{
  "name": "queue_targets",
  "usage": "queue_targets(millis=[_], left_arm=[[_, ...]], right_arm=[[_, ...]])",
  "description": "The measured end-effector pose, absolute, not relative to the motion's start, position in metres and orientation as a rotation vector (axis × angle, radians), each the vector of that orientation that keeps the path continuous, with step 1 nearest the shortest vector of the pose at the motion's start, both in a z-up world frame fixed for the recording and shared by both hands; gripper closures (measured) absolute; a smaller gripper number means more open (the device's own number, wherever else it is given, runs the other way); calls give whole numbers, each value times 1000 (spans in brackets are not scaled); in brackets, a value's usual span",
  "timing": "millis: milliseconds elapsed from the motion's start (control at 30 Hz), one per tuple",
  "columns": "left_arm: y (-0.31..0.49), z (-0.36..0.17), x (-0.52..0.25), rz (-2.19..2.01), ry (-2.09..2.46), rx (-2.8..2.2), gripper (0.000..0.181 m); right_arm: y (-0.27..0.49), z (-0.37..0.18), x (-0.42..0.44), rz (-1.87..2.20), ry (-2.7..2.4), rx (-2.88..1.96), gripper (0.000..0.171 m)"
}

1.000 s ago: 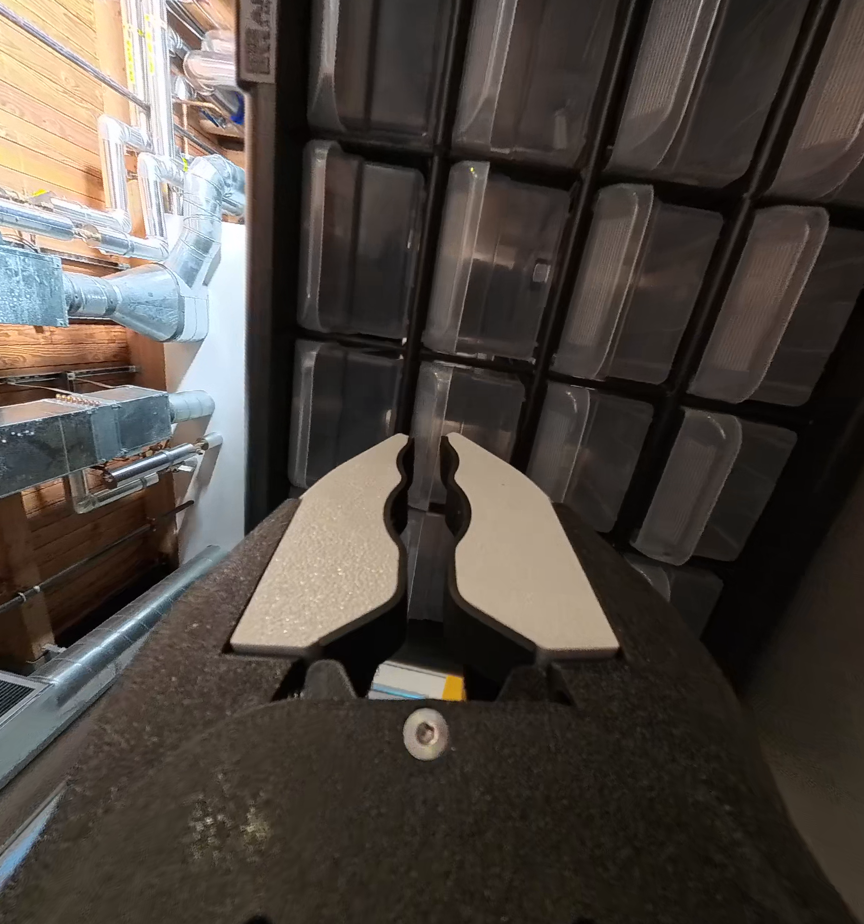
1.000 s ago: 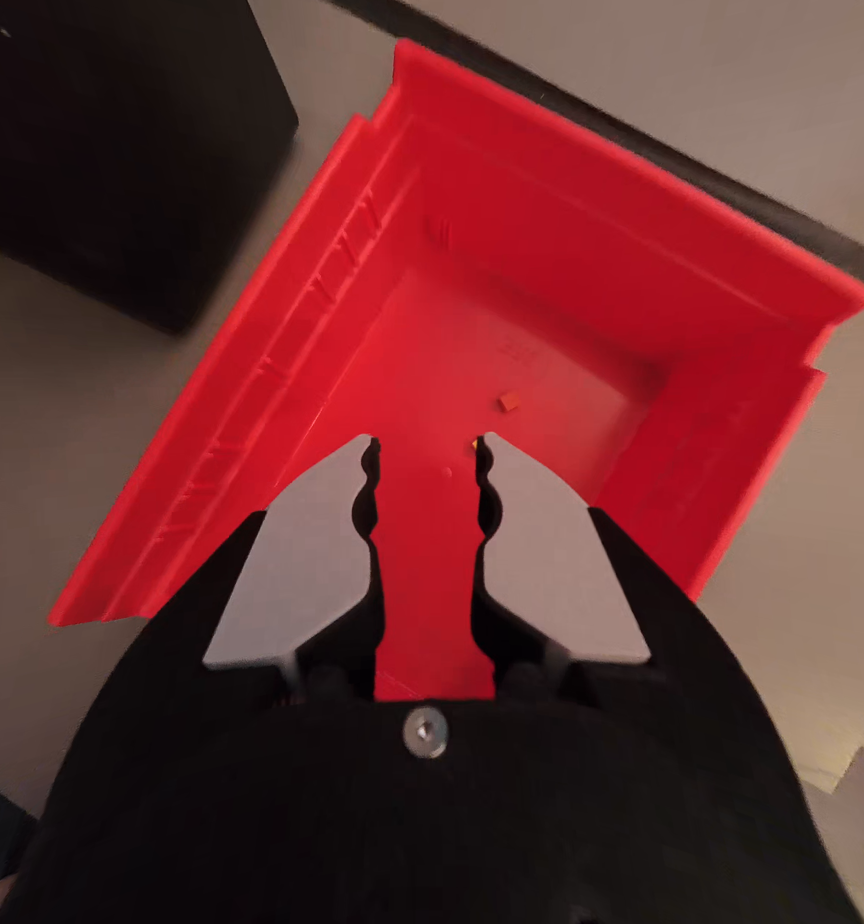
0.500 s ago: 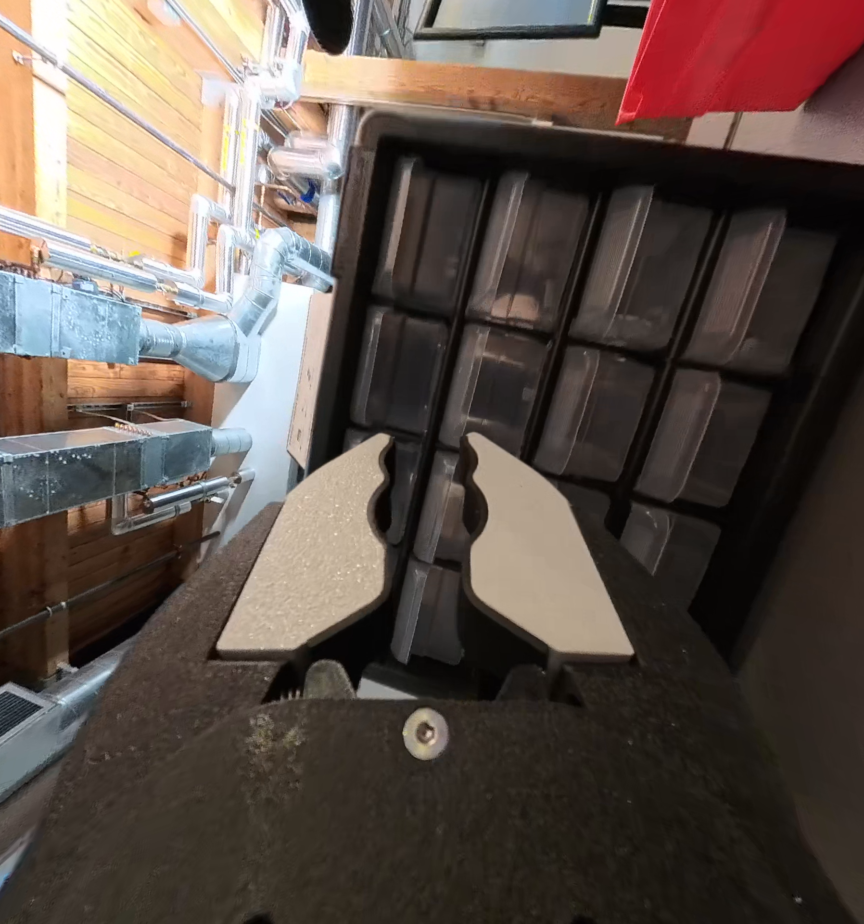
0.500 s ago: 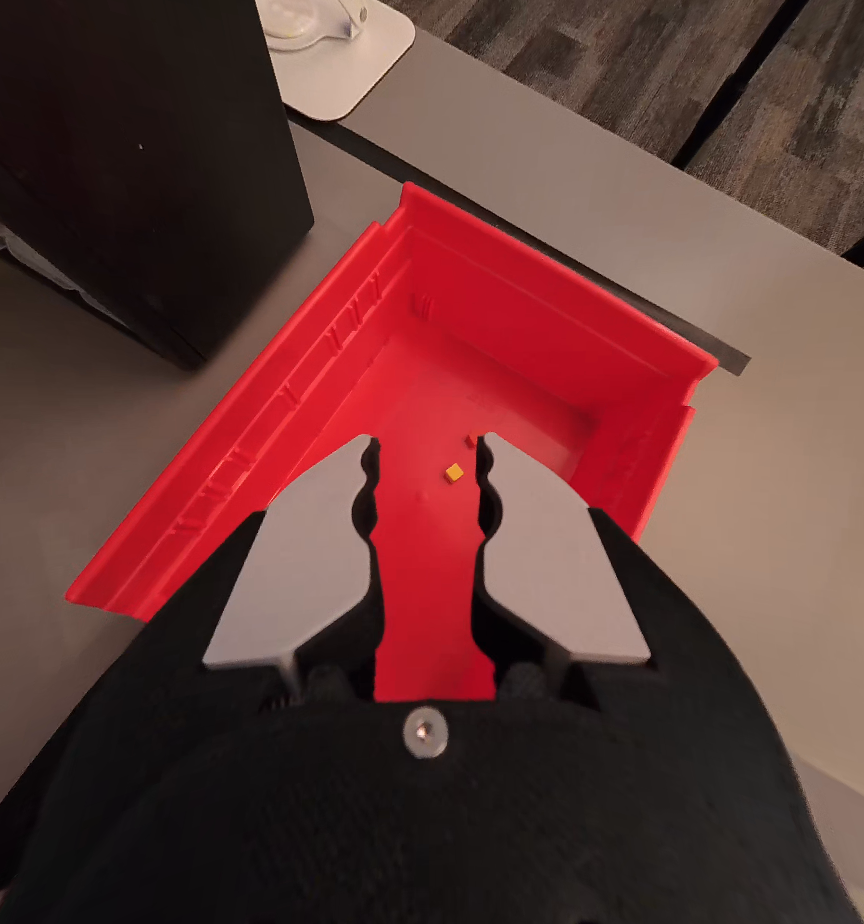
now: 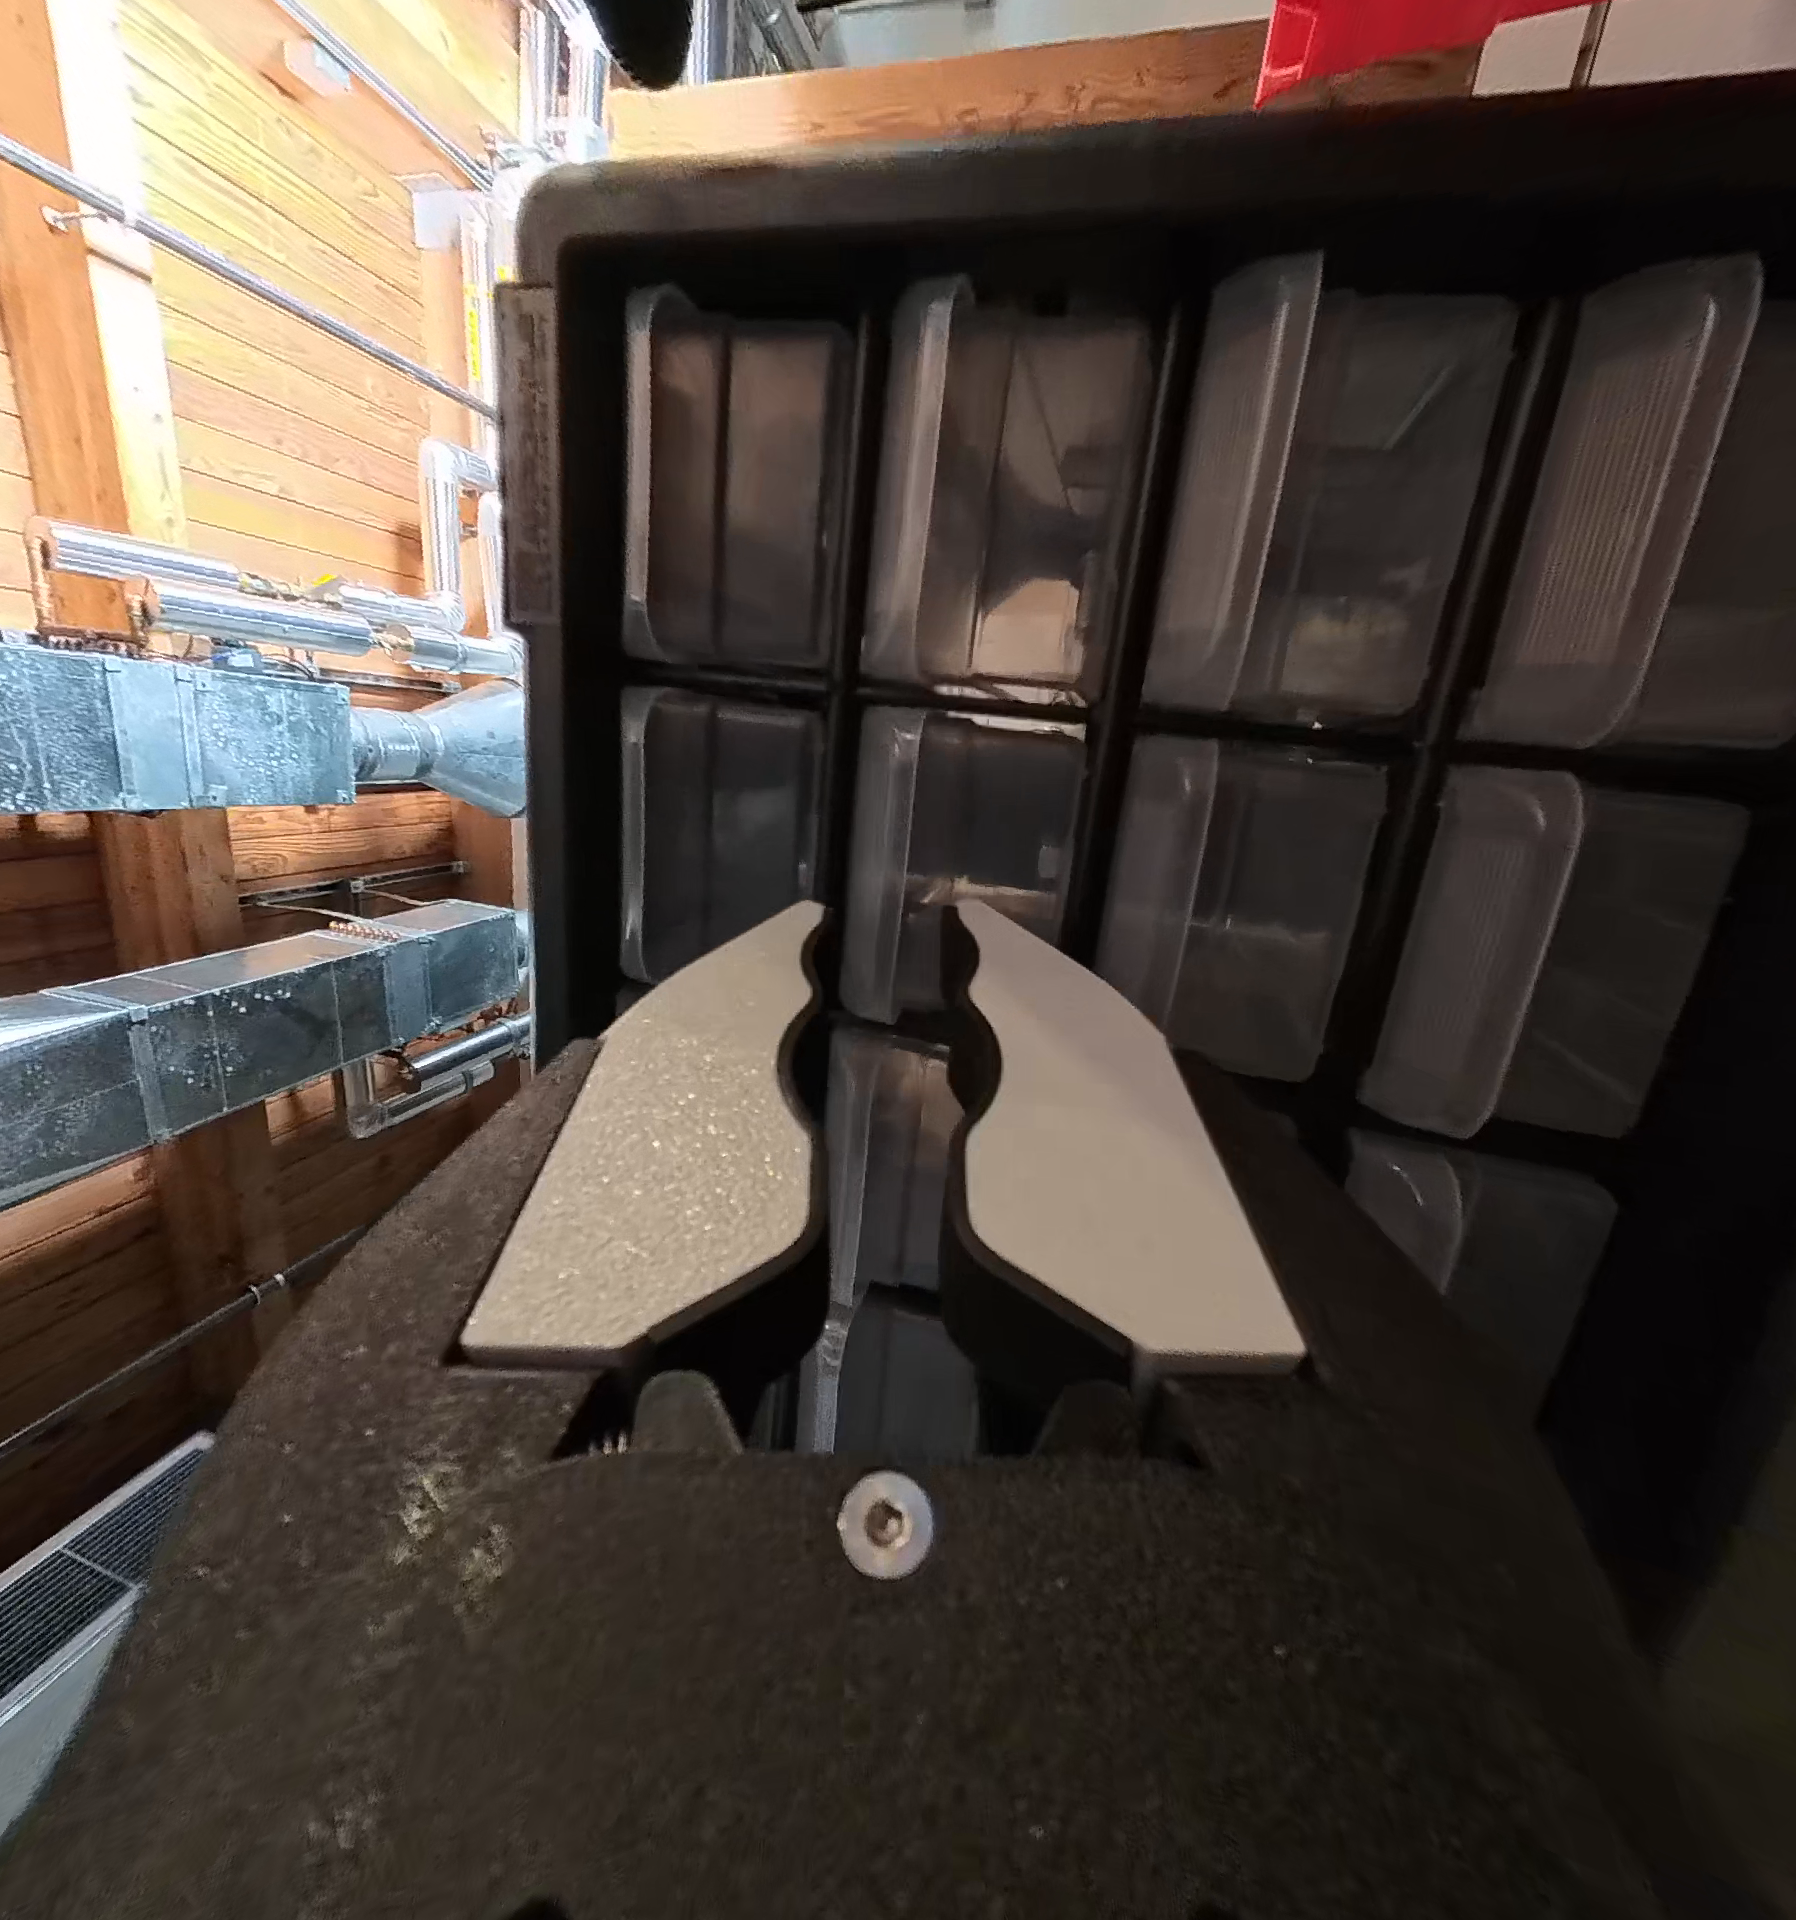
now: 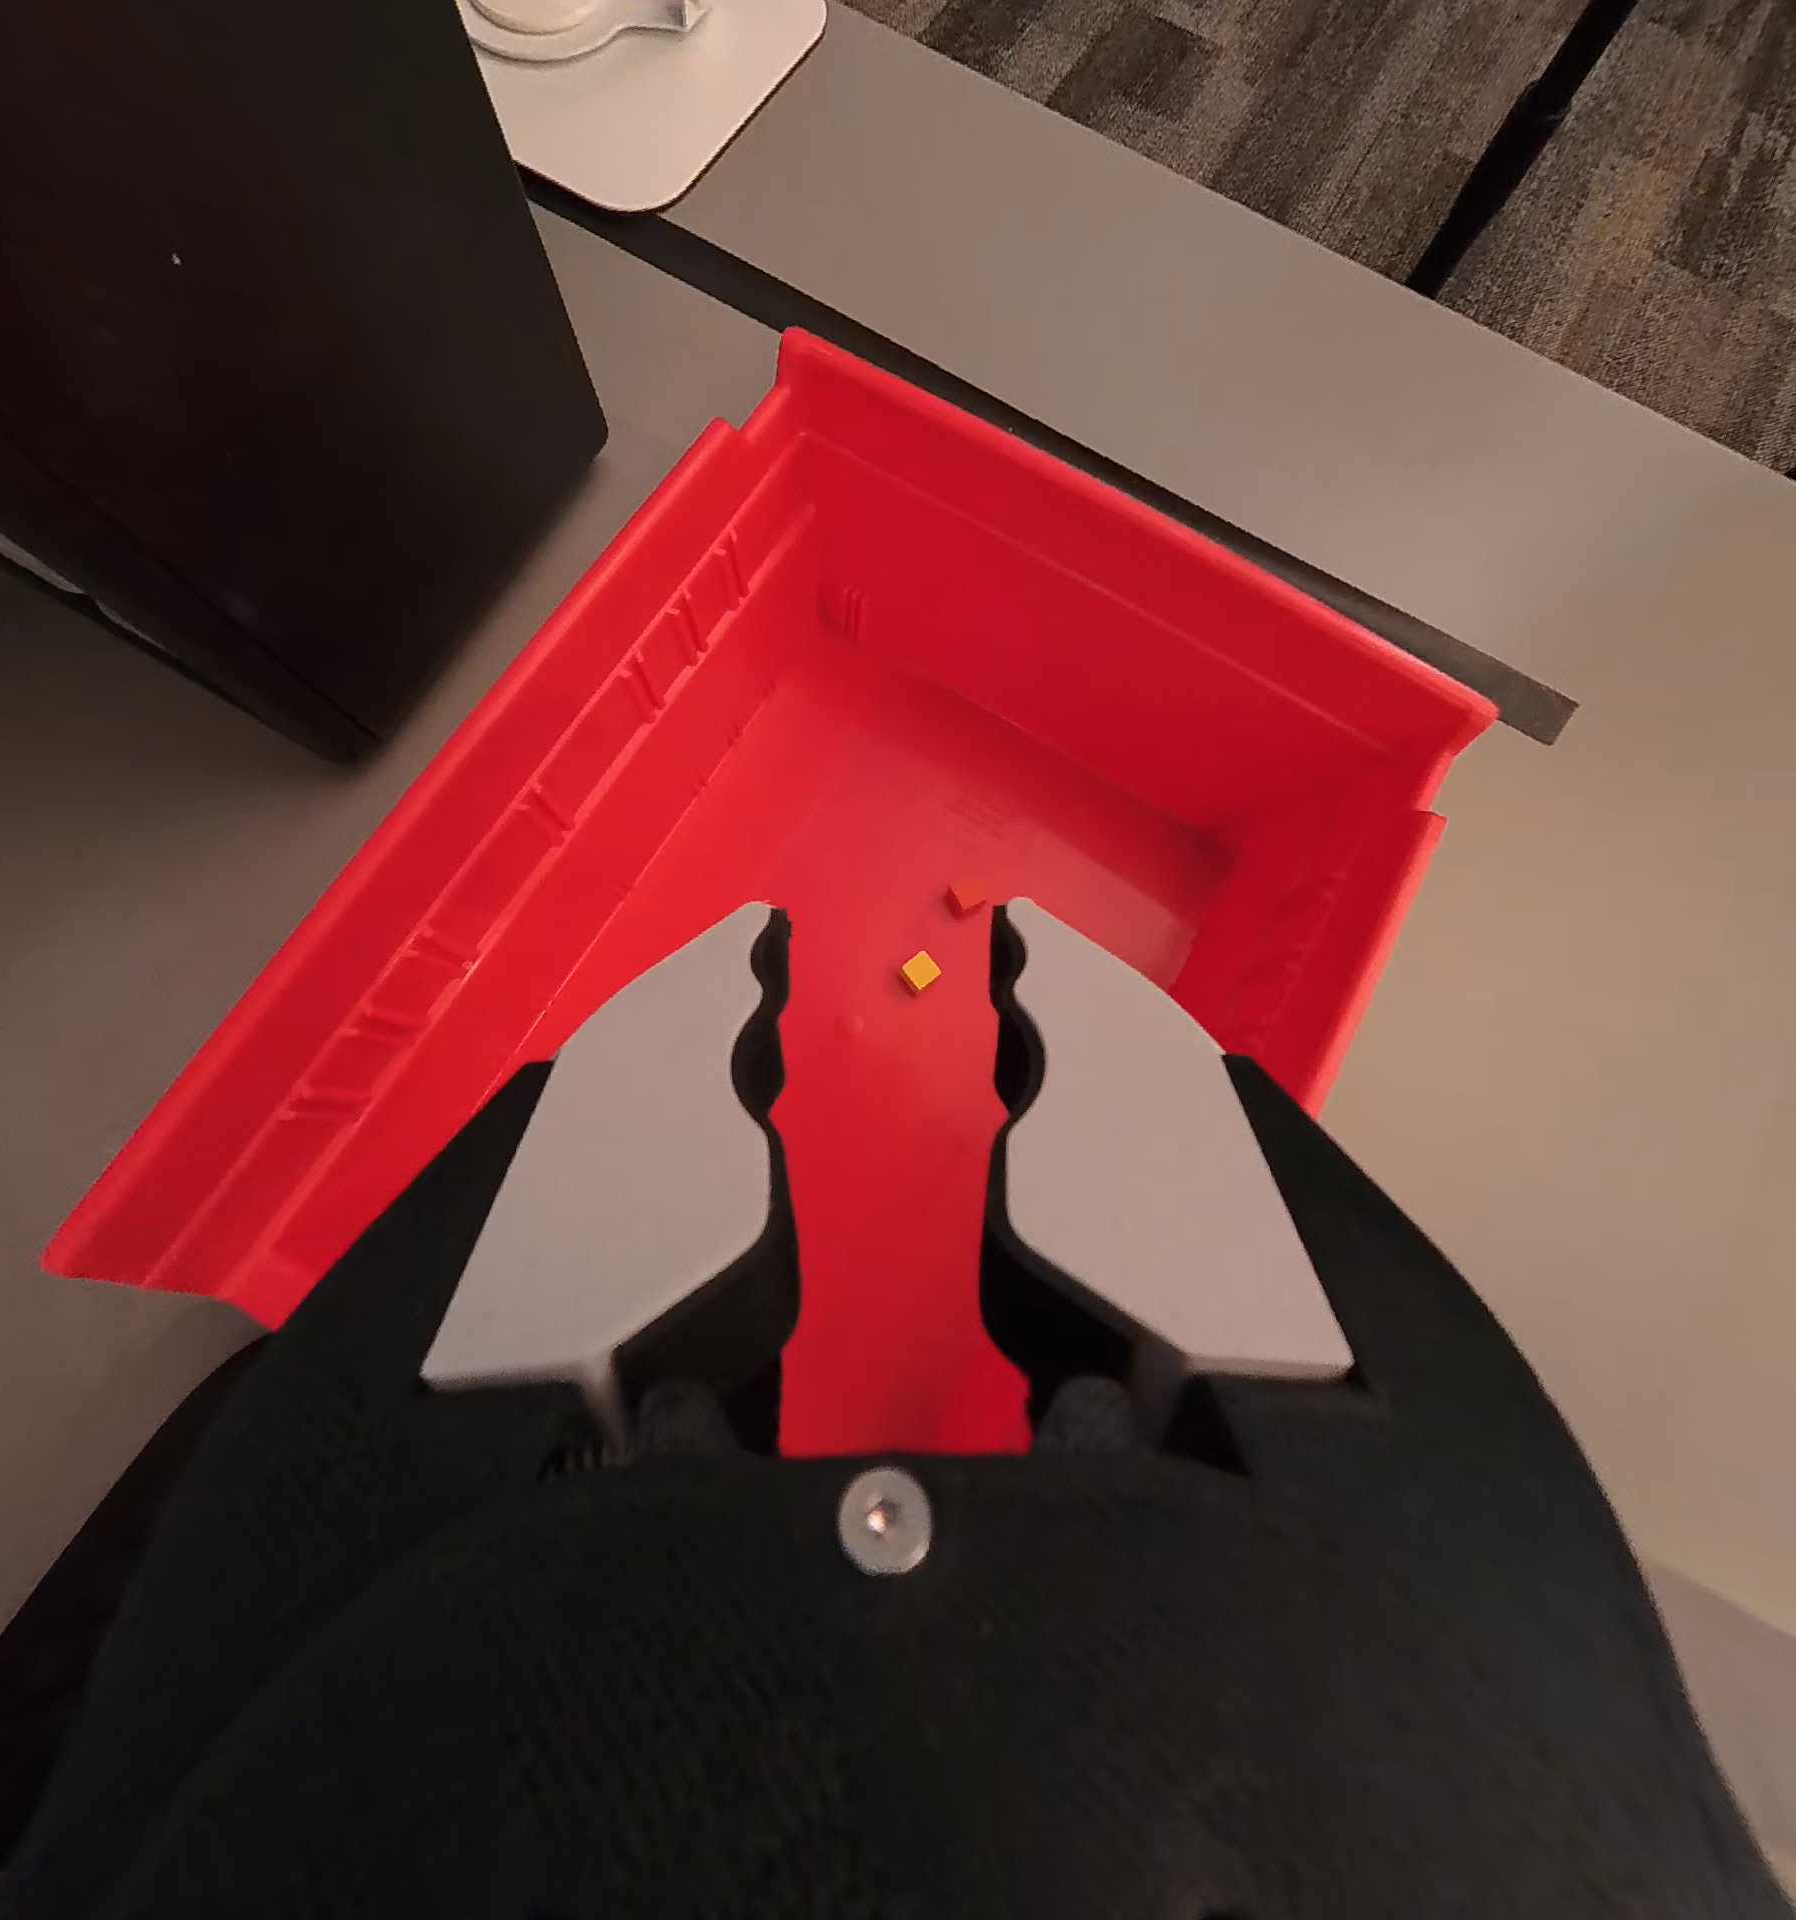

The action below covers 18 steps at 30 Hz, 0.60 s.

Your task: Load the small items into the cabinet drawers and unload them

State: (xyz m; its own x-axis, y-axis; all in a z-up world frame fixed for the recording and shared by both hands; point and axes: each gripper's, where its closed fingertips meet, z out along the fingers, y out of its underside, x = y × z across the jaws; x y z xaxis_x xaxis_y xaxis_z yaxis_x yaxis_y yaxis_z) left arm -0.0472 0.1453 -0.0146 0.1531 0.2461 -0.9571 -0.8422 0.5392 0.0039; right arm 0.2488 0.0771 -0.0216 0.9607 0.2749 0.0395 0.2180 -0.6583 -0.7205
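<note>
So in the right wrist view the right tool [image 6: 886, 920] sits at the bottom middle of the frame with its two grey fingers [image 6: 655, 1122] spread apart and nothing between them, hanging above a red bin [image 6: 1133, 582] that fills the centre of the frame. On the bin floor, right in the gap past the fingertips, there's a tiny yellow-orange square [image 6: 920, 971], and just beyond it, a bit to the upper right, a small red-orange piece [image 6: 967, 898], the two close together but apart. The bin rests on a grey tabletop [image 6: 1496, 987]. Upper left of that frame is the black side of the cabinet [image 6: 229, 312], near the bin's left wall, and at the top edge a pale mat [image 6: 655, 114] with something clear on it, too cut off to tell what. In the left wrist view the whole scene looks rolled sideways: the left tool [image 5: 881, 912] is at lower centre, fingers parted with a narrow gap and gripping nothing, pointed at the front of the cabinet [image 5: 977, 197], close to its grid of clear plastic drawers [image 5: 977, 499], all of them pushed in as far as I can tell. Far left of the frame are metal ducts [image 5: 146, 727] and pipes against a wood-plank wall [image 5: 281, 312], and a bit of the red bin [image 5: 1372, 42] peeks in at the top right.
</note>
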Motion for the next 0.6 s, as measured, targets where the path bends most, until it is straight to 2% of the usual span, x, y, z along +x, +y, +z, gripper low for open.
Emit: queue_targets(millis=[200,600], left_arm=[[144,-11,-46,851,1144,-611,174],[128,-11,-52,835,1141,-606,175]], right_arm=[[77,-23,248,100,-353,-2312,133],[77,-22,243,88,-386,-2318,133]])
